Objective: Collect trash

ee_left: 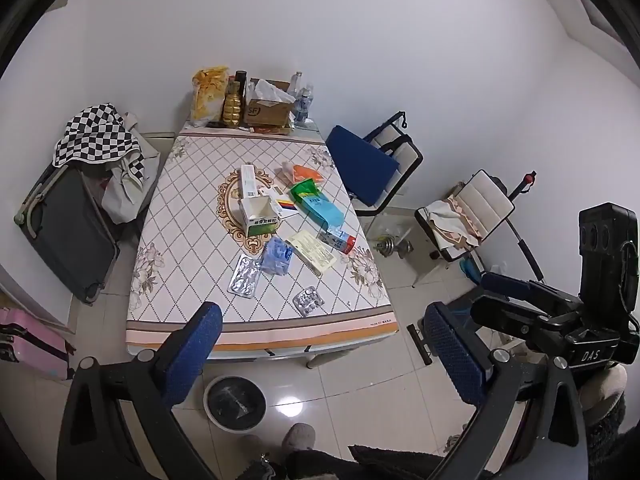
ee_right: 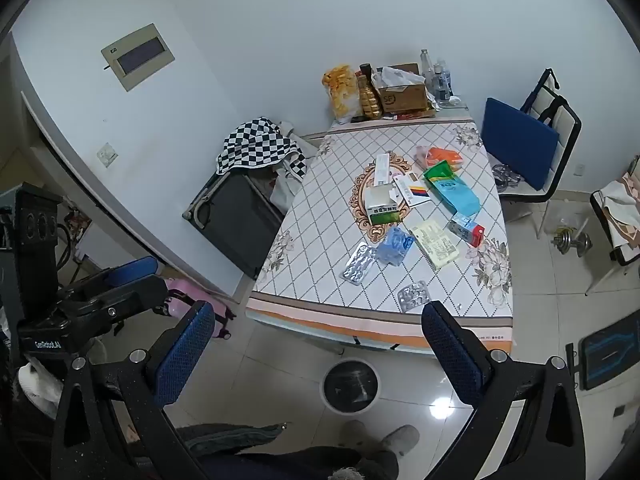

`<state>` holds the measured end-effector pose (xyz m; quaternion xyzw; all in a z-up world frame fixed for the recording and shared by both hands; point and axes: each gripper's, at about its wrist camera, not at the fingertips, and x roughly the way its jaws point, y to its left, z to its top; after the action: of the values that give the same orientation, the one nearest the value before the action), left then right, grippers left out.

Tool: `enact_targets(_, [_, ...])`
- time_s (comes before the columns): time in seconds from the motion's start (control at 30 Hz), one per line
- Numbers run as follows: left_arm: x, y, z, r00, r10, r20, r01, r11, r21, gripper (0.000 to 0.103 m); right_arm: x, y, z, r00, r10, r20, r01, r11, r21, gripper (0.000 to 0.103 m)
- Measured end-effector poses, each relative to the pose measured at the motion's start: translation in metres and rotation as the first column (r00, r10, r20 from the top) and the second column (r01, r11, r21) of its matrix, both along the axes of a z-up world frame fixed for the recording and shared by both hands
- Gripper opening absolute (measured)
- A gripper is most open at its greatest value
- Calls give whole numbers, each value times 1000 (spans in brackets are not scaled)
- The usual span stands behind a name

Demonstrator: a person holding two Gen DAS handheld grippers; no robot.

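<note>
Trash lies mid-frame on the table (ee_left: pixel 192 184): an open box (ee_left: pixel 259 216), two blister packs (ee_left: pixel 245 277) (ee_left: pixel 307 301), a yellow leaflet (ee_left: pixel 313 251). Below the table's near edge stands the bin (ee_left: pixel 235 402). Left gripper (ee_left: pixel 320 360) and right gripper (ee_right: pixel 318 354) hang at the bottom, both spread wide and empty.
</note>
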<state>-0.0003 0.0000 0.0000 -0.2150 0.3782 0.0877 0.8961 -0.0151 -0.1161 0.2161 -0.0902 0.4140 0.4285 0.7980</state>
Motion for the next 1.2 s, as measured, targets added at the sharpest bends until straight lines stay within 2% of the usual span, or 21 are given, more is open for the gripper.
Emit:
enact_targets(0.47, [0, -3, 0, 1000, -6, -2, 6, 1000, 7, 103, -1, 6, 6, 1000, 7, -16, -7, 1000, -6, 103])
enact_targets(0.9, [-4, 4, 1, 1000, -13, 5, 13, 1000, -1, 103, 0, 5, -3, 999, 27, -23, -26, 1000, 5, 103])
enact_targets(1.2, [-8, -4, 11, 1000, -10, 8, 10, 1000, 8, 103, 1, 3, -2, 999, 30, -23, -30, 1000, 7, 103])
